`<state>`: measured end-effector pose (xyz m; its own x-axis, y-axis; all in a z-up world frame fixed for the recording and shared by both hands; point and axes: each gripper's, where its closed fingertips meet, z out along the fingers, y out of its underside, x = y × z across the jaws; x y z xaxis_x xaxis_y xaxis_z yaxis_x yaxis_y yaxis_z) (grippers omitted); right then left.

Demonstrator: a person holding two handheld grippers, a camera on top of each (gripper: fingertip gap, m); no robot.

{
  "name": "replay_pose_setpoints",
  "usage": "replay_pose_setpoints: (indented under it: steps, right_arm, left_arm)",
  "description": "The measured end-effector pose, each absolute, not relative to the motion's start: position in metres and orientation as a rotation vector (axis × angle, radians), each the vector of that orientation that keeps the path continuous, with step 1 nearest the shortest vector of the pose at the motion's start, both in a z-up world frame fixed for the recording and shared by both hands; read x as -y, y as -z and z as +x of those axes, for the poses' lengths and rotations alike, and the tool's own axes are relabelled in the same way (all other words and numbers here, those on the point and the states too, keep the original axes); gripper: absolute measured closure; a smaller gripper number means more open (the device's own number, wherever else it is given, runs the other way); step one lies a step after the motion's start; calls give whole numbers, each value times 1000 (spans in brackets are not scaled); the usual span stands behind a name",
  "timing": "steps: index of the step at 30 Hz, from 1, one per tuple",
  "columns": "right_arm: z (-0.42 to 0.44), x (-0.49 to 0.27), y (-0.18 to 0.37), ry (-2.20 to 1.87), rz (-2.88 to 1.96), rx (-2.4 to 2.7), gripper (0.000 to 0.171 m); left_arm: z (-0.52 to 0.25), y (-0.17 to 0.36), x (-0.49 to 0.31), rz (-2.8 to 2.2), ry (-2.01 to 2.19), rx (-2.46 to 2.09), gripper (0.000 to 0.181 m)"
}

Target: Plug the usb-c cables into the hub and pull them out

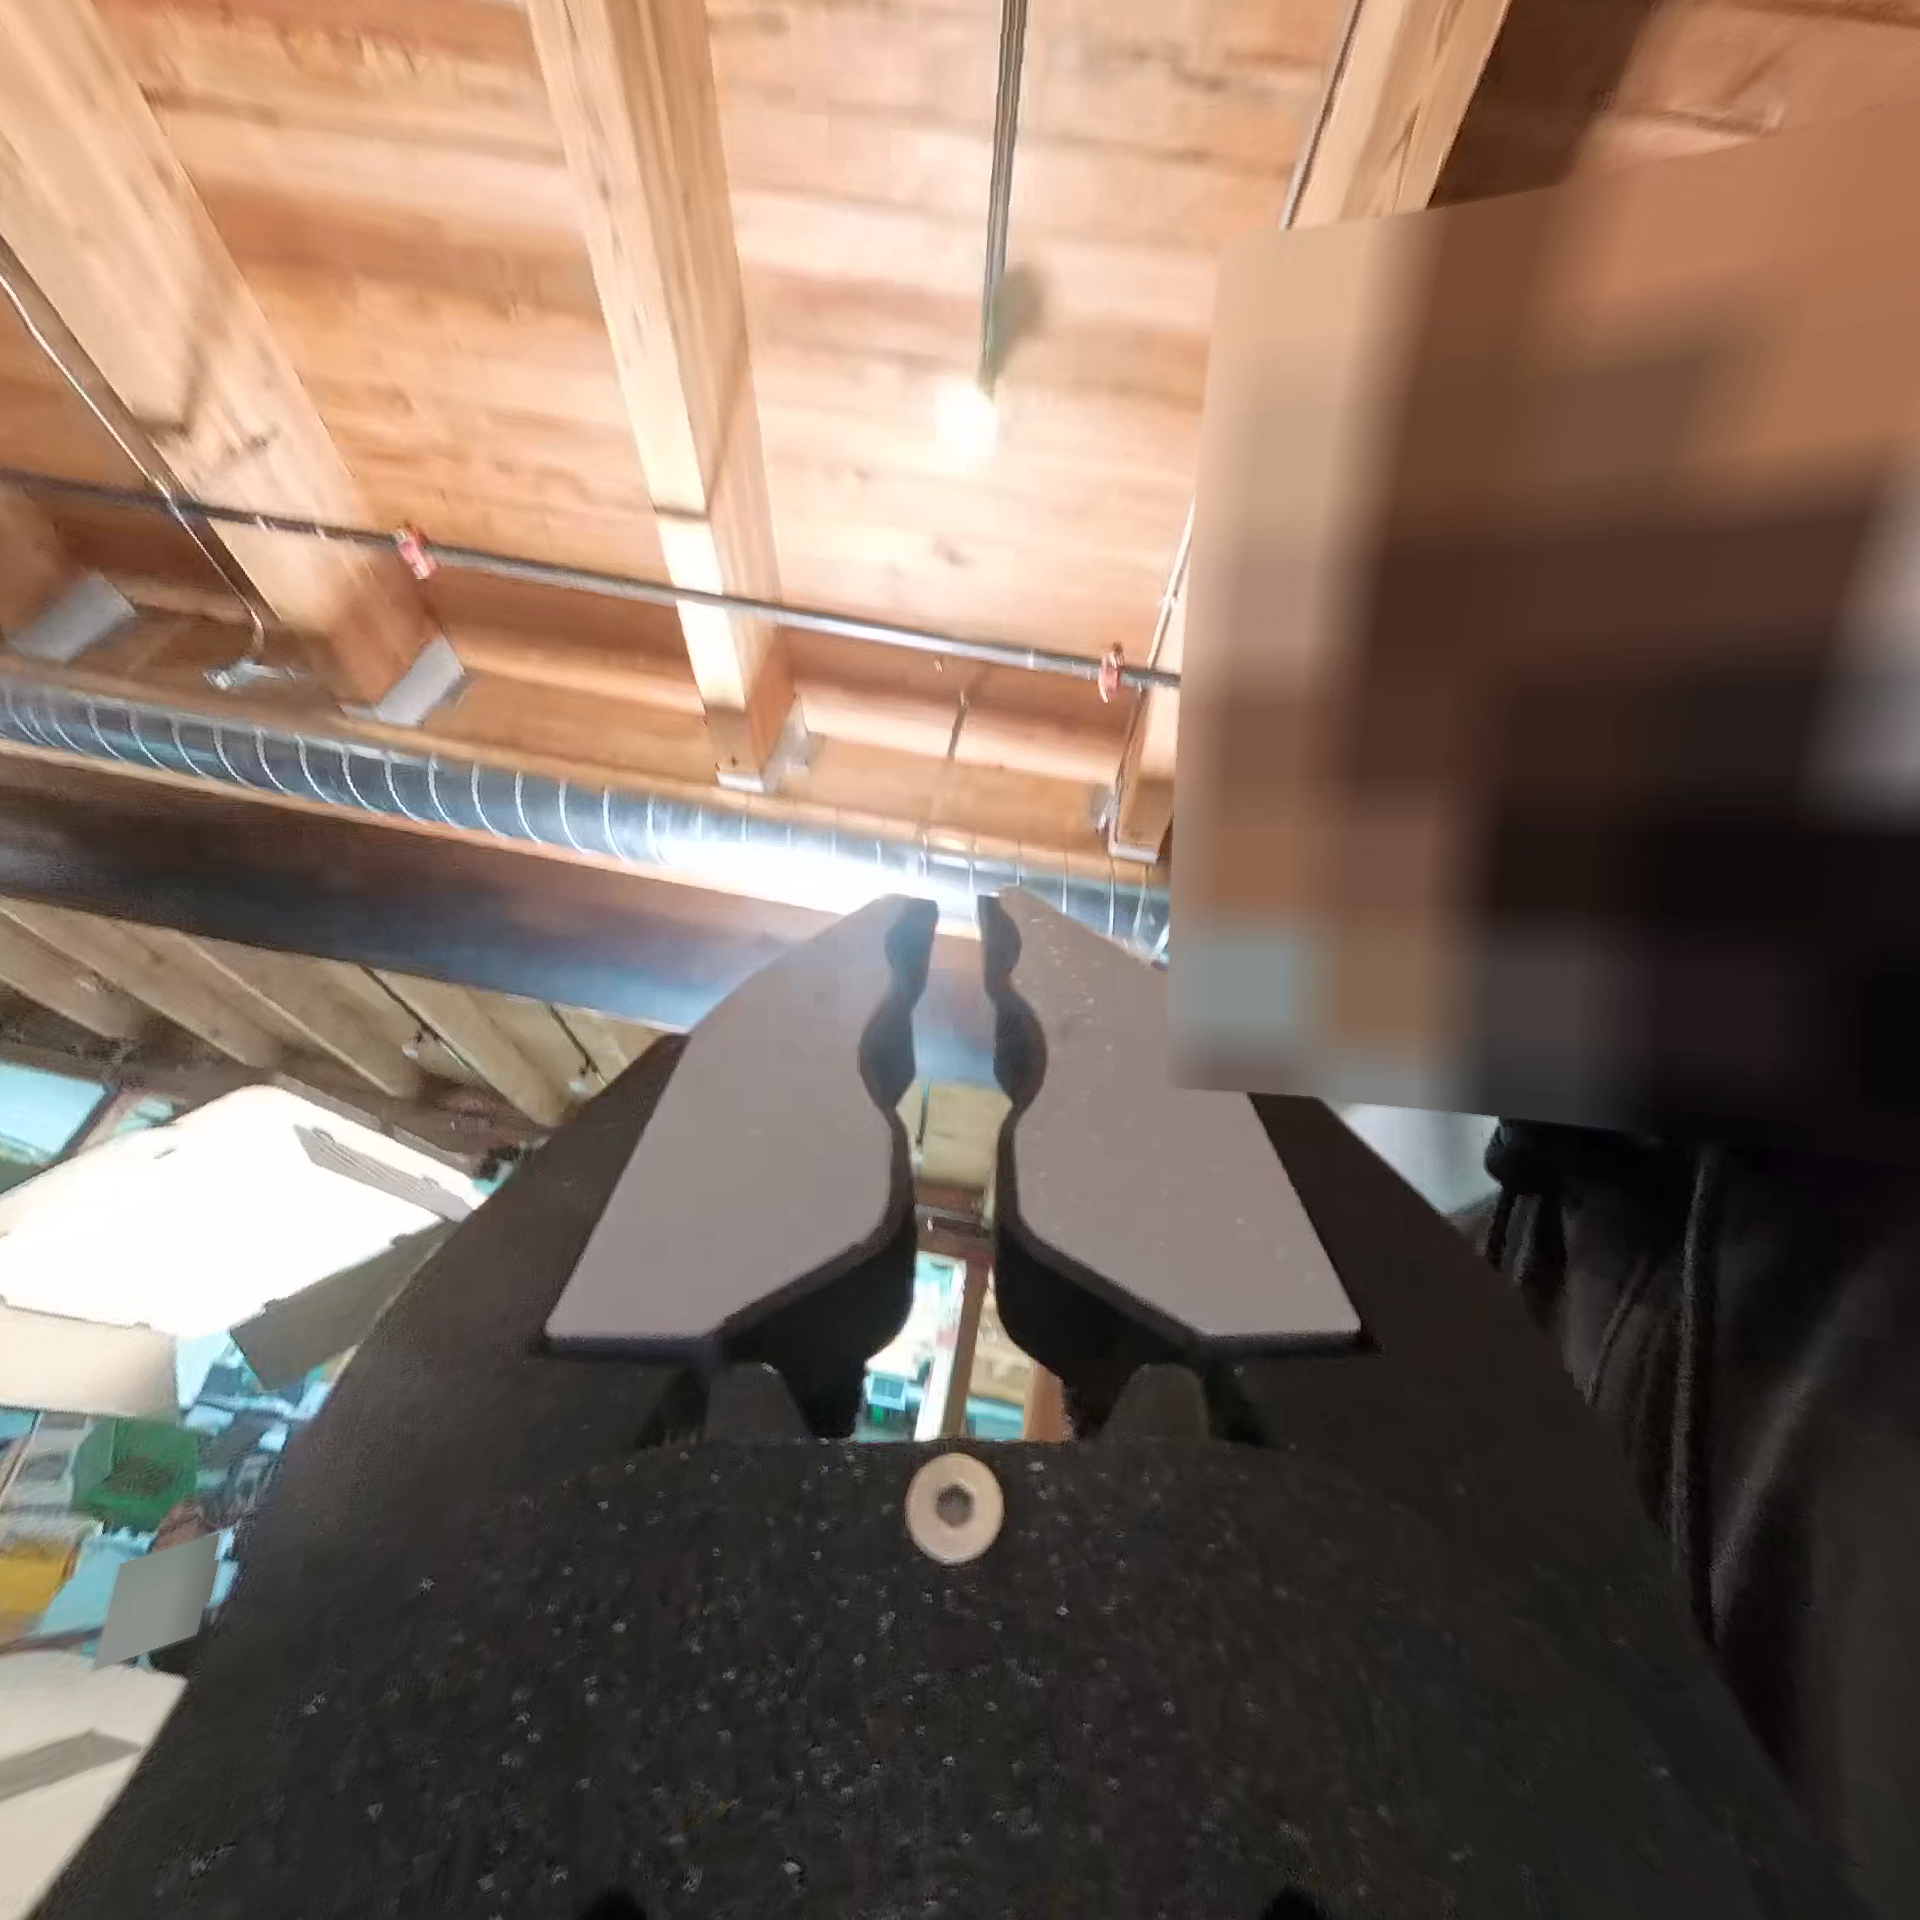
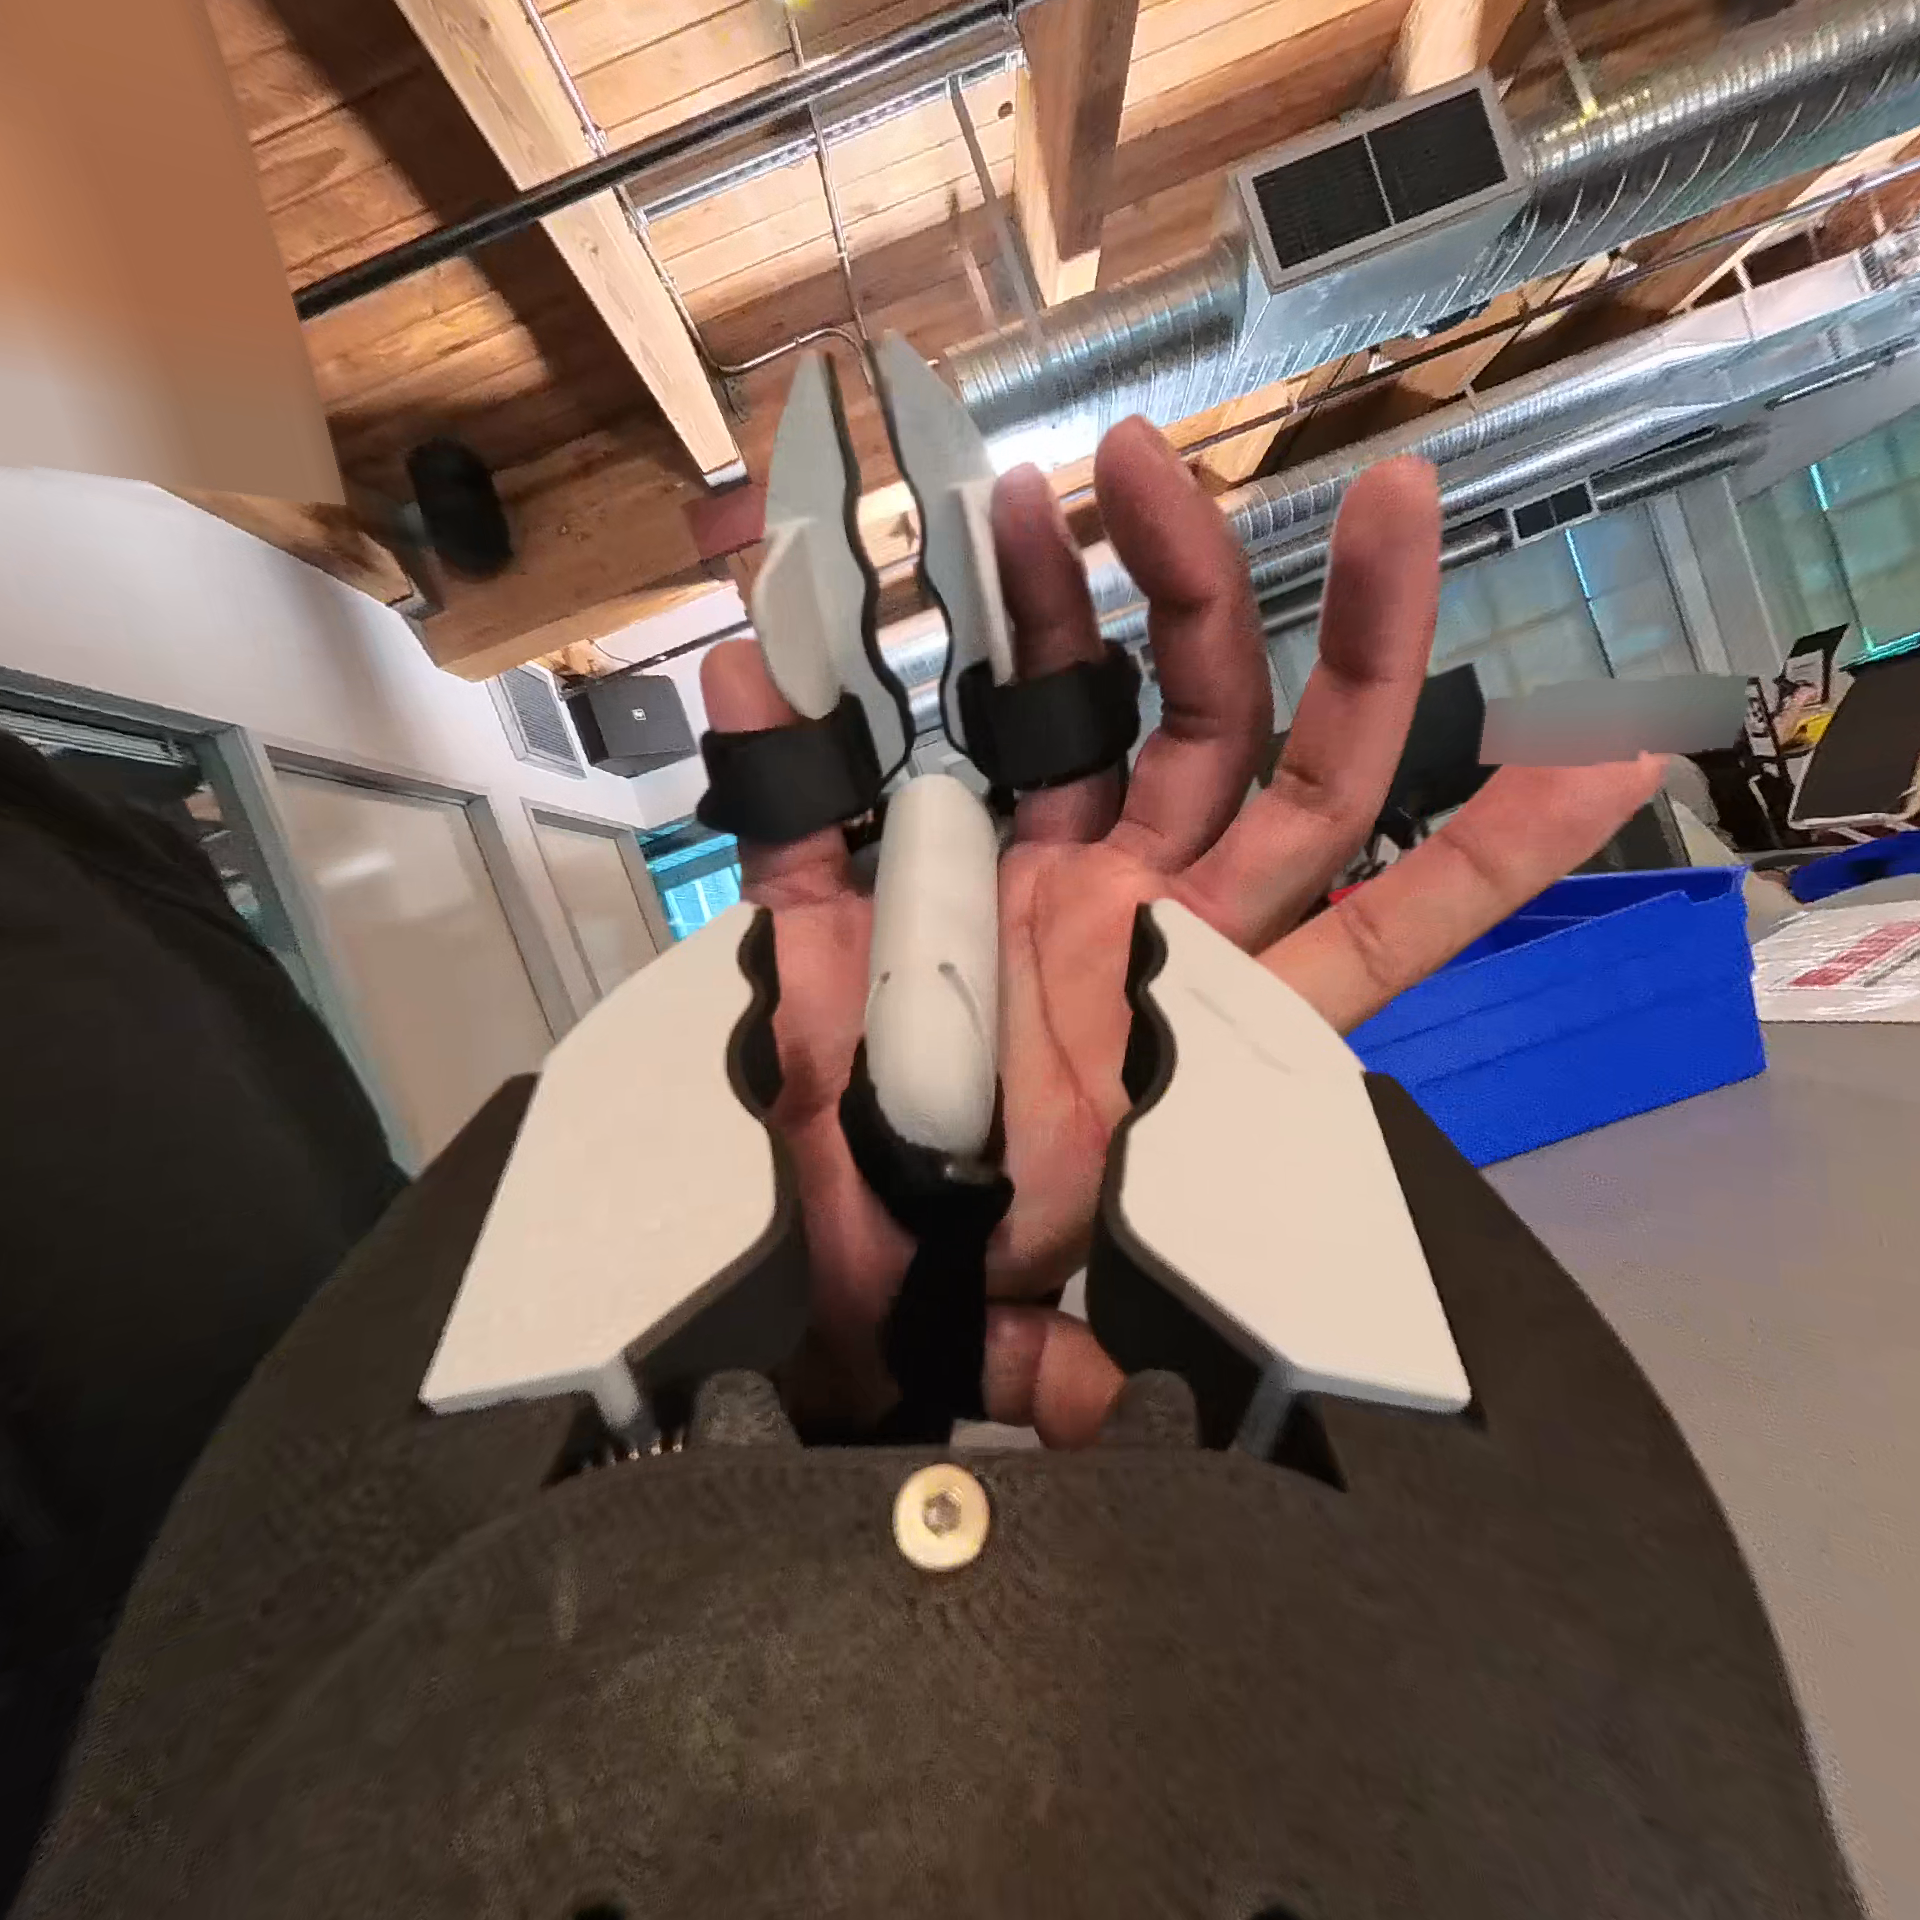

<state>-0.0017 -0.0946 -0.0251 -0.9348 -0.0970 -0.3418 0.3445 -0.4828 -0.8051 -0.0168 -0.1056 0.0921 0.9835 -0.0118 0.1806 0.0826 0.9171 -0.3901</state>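
No hub or USB-C cable shows in either view. My left gripper (image 1: 958, 909) points up at a wooden ceiling; its jaws are almost together and hold nothing. My right gripper (image 2: 956, 930) is open wide and empty. Between and beyond its fingers I see a person's open hand (image 2: 1174, 831) with the left gripper (image 2: 854, 351) strapped to the thumb and forefinger by black bands, its jaws close together and pointing up.
A blue plastic bin (image 2: 1558, 997) stands on a grey table (image 2: 1714, 1299) at the right, with a printed sheet (image 2: 1849, 966) behind it. Dark clothing (image 1: 1714, 1455) fills the lower right of the left wrist view. Wooden beams and metal ducts (image 2: 1143, 343) are overhead. There is about 12 cm between the tips of the two grippers.
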Motion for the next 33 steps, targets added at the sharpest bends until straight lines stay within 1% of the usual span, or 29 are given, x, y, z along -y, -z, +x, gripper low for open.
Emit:
replay_pose_setpoints:
  steps: [1,3,5,7,10,12,15,17,19,22,23,29,33]
  right_arm:
    - [-2,93,21,2491,374,-1432,104]
    - [-4,91,22,2469,408,-1415,106]
    - [-5,89,24,2467,417,-1396,114]
    - [-1,90,28,2496,389,-1471,117]
    - [-3,96,47,2478,472,-1596,119]
    - [-10,98,57,2476,554,-1667,120]
    - [-29,82,47,2568,651,-1624,121]
    - [-43,61,28,2688,737,-1412,124]
    - [-56,34,10,2794,803,-1125,128]
    - [-72,12,-2,2850,861,-956,129]
    - [-75,9,-2,2865,883,-964,127]
    - [-78,2,-10,2934,893,-945,127]
    - [-78,-6,-16,2993,898,-954,129]
  left_arm:
    - [-12,-92,97,-446,32,171,177]
    - [-22,-86,84,-550,-122,279,181]
    - [-30,-76,89,-539,-201,373,181]
    - [-28,-66,89,-545,-254,380,181]
    - [-23,-51,71,-707,-328,336,181]
    - [-29,-41,70,-738,-286,346,181]
    - [-41,-28,82,-702,-231,413,181]
    - [-43,-18,87,-670,-131,445,181]
    - [-44,-2,77,-645,64,473,179]
    - [-39,20,55,-638,296,493,173]
    - [-37,25,48,-659,326,495,171]
    - [-18,32,15,-788,381,429,169]
    - [-14,31,16,-763,353,408,172]
